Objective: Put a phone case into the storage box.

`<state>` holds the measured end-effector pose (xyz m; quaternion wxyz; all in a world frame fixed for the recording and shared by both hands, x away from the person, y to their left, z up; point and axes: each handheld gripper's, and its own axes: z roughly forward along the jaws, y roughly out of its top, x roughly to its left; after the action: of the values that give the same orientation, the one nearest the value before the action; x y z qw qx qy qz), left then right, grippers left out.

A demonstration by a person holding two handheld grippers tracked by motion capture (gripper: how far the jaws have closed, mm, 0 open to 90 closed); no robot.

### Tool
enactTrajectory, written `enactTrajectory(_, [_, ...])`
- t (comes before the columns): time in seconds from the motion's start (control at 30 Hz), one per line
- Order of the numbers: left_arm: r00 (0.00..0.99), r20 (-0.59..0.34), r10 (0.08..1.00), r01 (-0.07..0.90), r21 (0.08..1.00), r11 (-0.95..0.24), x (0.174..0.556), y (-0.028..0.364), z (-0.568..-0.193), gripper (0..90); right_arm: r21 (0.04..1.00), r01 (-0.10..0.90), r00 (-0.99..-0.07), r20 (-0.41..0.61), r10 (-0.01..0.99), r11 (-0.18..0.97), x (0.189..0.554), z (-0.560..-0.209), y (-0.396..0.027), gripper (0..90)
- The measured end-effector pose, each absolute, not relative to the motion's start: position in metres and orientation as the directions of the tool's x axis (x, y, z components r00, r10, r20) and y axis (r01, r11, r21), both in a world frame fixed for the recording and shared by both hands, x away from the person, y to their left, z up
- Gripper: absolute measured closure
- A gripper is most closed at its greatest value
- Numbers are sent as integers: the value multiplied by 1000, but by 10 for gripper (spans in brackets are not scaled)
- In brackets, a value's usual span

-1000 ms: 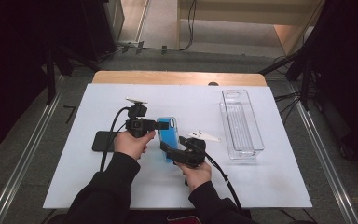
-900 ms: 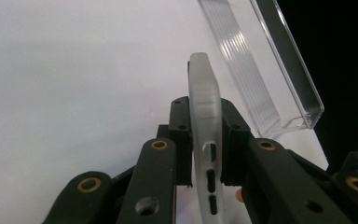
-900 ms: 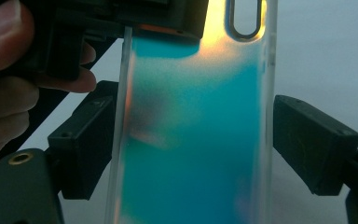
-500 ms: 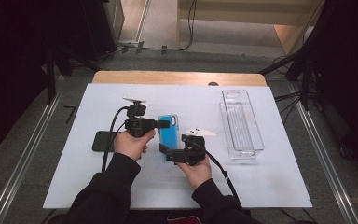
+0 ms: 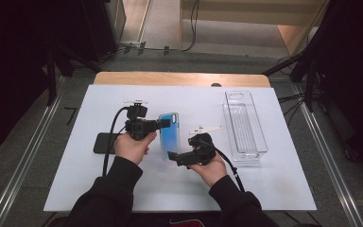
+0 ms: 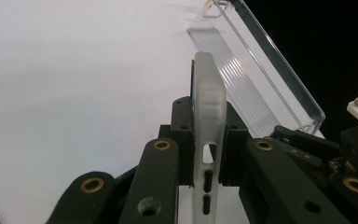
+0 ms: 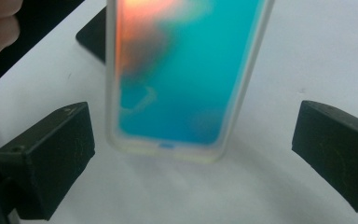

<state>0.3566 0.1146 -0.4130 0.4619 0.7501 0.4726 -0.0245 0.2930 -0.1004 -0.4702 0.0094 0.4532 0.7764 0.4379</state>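
Blue phone case (image 5: 169, 135) pinched edgewise in left hand-held gripper (image 5: 164, 124), right hand-held gripper (image 5: 172, 156) wide.

No readable txt, labels, brands or nos. anywhere on table or items

The high view is mounted above the person's side of the white table (image 5: 264, 189), facing forward and down, far enough to take in the whole tabletop and the floor beyond. The left gripper view rides on the left gripper (image 5: 163, 124), looking along its jaws across the table at very close range toward the clear tray (image 6: 261, 79). The right gripper view rides on the right gripper (image 5: 172, 155), equally close, facing the blue phone case (image 7: 186, 70). All three views share the phone case; the high and left gripper views also share the tray.
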Motion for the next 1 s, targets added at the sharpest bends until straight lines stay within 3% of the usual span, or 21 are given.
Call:
enactTrajectory(0.43, [619, -399, 677, 624, 773, -116, 349, 115, -417, 808, 711, 640, -675, 337, 657, 292, 291, -463, -112, 0])
enactTrajectory(0.8, [670, -316, 672, 497, 863, -89, 339, 111, -424, 808, 742, 626, -637, 312, 705, 238, 292, -460, -121, 0])
enactTrajectory(1.0, [676, -342, 653, 495, 867, -58, 334, 108, -426, 808, 760, 618, -607, 296, 737, 203, 292, -458, -121, 0])
